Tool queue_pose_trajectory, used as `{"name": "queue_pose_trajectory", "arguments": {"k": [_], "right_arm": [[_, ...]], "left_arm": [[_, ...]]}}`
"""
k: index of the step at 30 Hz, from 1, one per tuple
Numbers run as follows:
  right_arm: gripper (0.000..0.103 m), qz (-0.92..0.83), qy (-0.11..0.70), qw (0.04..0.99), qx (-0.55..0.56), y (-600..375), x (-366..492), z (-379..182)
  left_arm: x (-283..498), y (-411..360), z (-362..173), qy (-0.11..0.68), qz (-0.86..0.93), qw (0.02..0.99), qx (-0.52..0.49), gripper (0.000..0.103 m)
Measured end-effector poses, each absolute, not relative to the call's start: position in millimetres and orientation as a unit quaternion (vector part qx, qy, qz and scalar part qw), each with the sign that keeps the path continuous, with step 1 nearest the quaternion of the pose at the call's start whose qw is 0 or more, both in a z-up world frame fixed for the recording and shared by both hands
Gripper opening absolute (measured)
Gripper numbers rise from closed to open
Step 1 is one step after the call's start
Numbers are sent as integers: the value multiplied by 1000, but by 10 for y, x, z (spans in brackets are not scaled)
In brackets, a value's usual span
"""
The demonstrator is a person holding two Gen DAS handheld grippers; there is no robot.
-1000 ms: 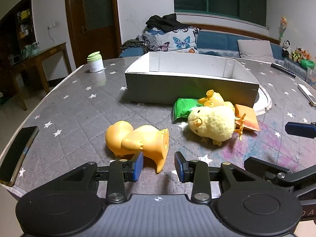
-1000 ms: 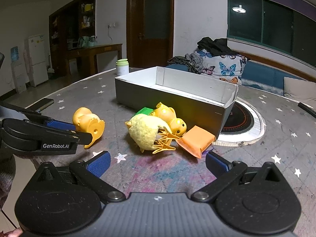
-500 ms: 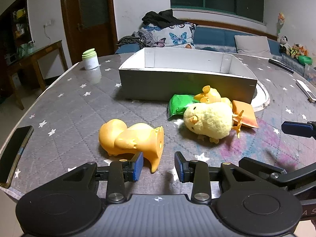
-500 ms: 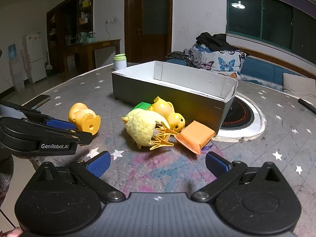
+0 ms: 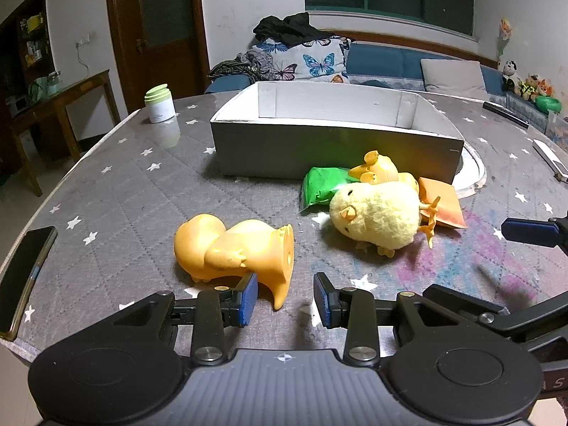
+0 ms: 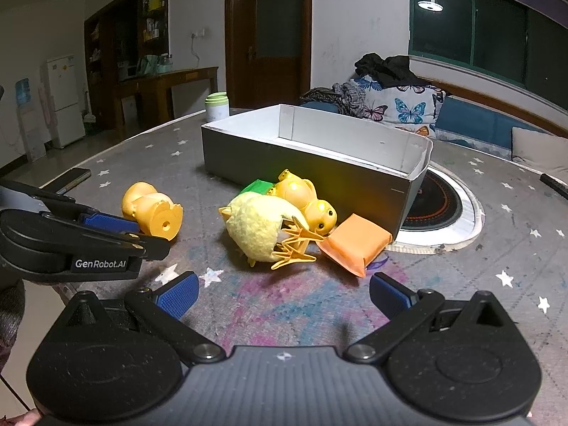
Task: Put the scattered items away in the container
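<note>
An orange rubber duck (image 5: 234, 248) lies on its side on the grey star-print table, just ahead of my left gripper (image 5: 285, 300), which is open and empty with the duck's base edge between its pads. A fluffy yellow chick (image 5: 376, 218), a hard yellow duck (image 5: 380, 172), a green packet (image 5: 319, 188) and an orange packet (image 5: 443, 206) lie bunched before the grey open box (image 5: 333, 149). My right gripper (image 6: 284, 296) is open wide and empty, short of the chick (image 6: 257, 229). The orange duck also shows in the right wrist view (image 6: 152, 211).
A phone (image 5: 25, 277) lies at the table's left edge. A white jar with a green lid (image 5: 159, 103) stands at the back left. A round black hotplate (image 6: 436, 206) sits right of the box. A remote (image 5: 550, 158) lies far right.
Both grippers have drawn back a little and tilted; the toys and box sit slightly farther and lower in view. No object has moved, and both grippers stay open.
</note>
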State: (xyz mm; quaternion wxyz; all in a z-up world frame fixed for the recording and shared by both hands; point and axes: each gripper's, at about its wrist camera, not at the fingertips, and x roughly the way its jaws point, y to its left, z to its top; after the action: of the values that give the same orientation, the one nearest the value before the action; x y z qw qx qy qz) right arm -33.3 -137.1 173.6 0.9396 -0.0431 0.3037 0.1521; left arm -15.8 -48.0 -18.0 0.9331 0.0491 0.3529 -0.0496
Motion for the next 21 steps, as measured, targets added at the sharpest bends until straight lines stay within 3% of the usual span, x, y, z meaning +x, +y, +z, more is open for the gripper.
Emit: {"name": "queue_pose_trajectory", "arguments": {"k": [21], "right_arm": [[103, 165, 313, 934, -44, -1312, -271, 1695]], "left_arm": [[-119, -422, -186, 360, -46, 931, 46, 38]]}}
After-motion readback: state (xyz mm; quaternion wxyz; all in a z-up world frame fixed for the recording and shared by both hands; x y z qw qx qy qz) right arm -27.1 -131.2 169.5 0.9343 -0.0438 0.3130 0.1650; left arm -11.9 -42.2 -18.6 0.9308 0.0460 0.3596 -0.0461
